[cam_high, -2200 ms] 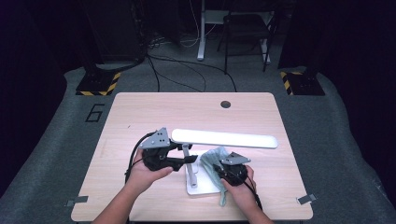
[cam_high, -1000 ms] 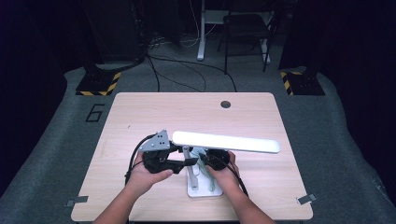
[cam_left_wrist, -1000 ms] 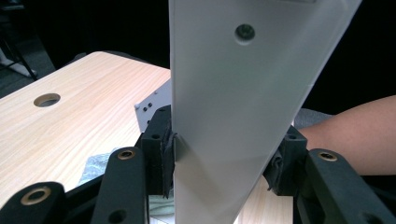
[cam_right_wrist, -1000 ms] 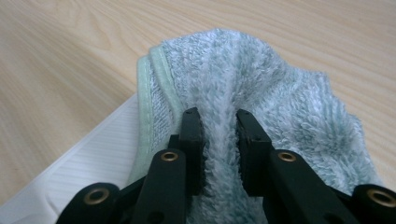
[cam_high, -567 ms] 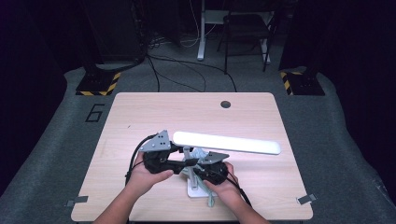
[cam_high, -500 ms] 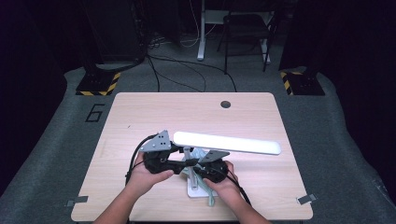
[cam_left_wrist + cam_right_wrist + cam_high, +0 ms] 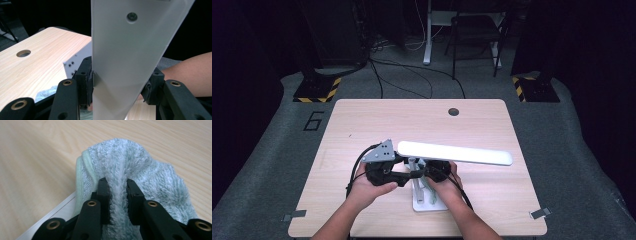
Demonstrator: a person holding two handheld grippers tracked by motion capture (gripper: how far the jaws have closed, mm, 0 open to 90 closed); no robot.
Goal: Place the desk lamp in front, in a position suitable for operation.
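- From the high view, the lamp's white bar [image 7: 455, 152] hides most of my right gripper [image 7: 435, 171]; the cloth is hard to make out there.
- My left gripper [image 7: 120, 82] clamps the lamp's flat arm [image 7: 130, 50], upright between its pads.
- My right gripper [image 7: 117, 186] pinches a fold of pale green cloth [image 7: 140, 172], bunched on the table [image 7: 37, 150] beside the lamp base [image 7: 60, 211].

A pale mint cloth [image 7: 140, 170] (fluffy) is pinched by black jaws; the lamp [image 7: 455, 152] is white, the table [image 7: 362, 125] light woodgrain.

A recording lab — dark surround; hazard-striped stand bases [image 7: 317, 91]; floor cables [image 7: 412, 75]; numbered mat [image 7: 314, 120].
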